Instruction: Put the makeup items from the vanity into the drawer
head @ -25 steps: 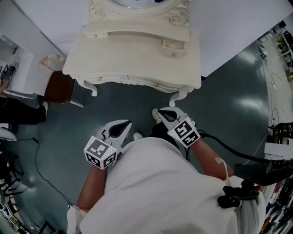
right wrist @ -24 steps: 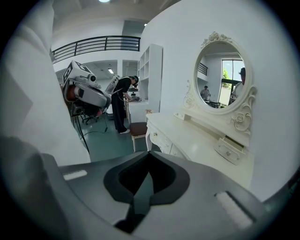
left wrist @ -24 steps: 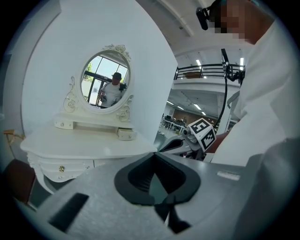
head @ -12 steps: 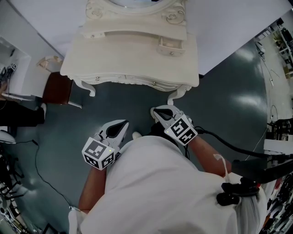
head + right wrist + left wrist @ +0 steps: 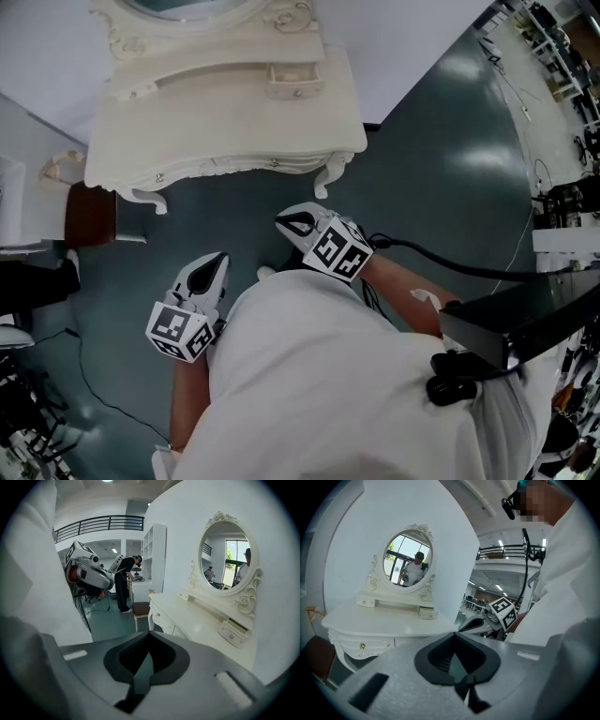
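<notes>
Cream vanity (image 5: pixel 225 131) stands far, well apart from the left gripper (image 5: pixel 214 262) and right gripper (image 5: pixel 289 223) near the person. Left gripper view: jaws closed together, holding nothing; vanity far left. Right gripper view: jaws likewise closed, empty; vanity's small drawer (image 5: pixel 233 632) at right.

The left forearm (image 5: pixel 187 405) and right forearm (image 5: pixel 401 289) are held low before the torso. The left gripper (image 5: pixel 212 264) points forward, its fingers (image 5: pixel 433 662) closed tip to tip, empty. The right gripper (image 5: pixel 286 223) angles leftward, likewise closed and empty.
</notes>
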`<state>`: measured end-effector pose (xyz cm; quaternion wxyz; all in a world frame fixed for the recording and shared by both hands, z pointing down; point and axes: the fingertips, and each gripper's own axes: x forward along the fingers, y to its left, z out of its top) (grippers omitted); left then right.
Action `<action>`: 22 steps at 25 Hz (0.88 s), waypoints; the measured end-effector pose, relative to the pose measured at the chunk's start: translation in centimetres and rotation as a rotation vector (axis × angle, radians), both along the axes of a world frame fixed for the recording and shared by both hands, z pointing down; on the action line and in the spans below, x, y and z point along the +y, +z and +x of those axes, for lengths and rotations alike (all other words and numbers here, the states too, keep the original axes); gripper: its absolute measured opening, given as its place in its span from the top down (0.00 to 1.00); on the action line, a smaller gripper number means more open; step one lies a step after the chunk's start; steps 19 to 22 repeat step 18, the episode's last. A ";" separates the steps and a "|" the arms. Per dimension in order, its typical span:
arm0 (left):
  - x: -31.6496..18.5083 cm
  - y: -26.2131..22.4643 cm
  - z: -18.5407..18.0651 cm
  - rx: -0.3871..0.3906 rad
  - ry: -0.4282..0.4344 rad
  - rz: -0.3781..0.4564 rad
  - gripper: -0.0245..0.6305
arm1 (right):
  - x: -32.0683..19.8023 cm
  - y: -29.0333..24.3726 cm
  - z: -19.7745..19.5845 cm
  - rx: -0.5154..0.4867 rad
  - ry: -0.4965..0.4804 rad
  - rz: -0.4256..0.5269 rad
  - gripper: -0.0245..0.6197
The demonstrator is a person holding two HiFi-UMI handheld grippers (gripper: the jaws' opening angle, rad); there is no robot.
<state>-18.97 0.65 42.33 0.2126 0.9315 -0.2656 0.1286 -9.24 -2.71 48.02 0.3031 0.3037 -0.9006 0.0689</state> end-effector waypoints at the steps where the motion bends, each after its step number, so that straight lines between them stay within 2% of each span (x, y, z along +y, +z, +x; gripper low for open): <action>1: 0.0 0.0 0.1 -0.001 0.000 -0.001 0.96 | 0.0 0.1 0.1 0.000 0.001 -0.002 0.96; 11: -1.0 0.2 1.6 -0.007 0.011 -0.020 0.96 | -0.7 0.5 1.5 0.000 0.005 -0.020 0.96; 18: -2.7 0.3 4.4 -0.003 0.048 -0.034 0.96 | -1.8 0.8 4.0 0.009 0.026 -0.031 0.96; 22: -2.7 0.3 4.4 -0.003 0.048 -0.034 0.96 | -1.8 0.8 4.0 0.009 0.026 -0.031 0.96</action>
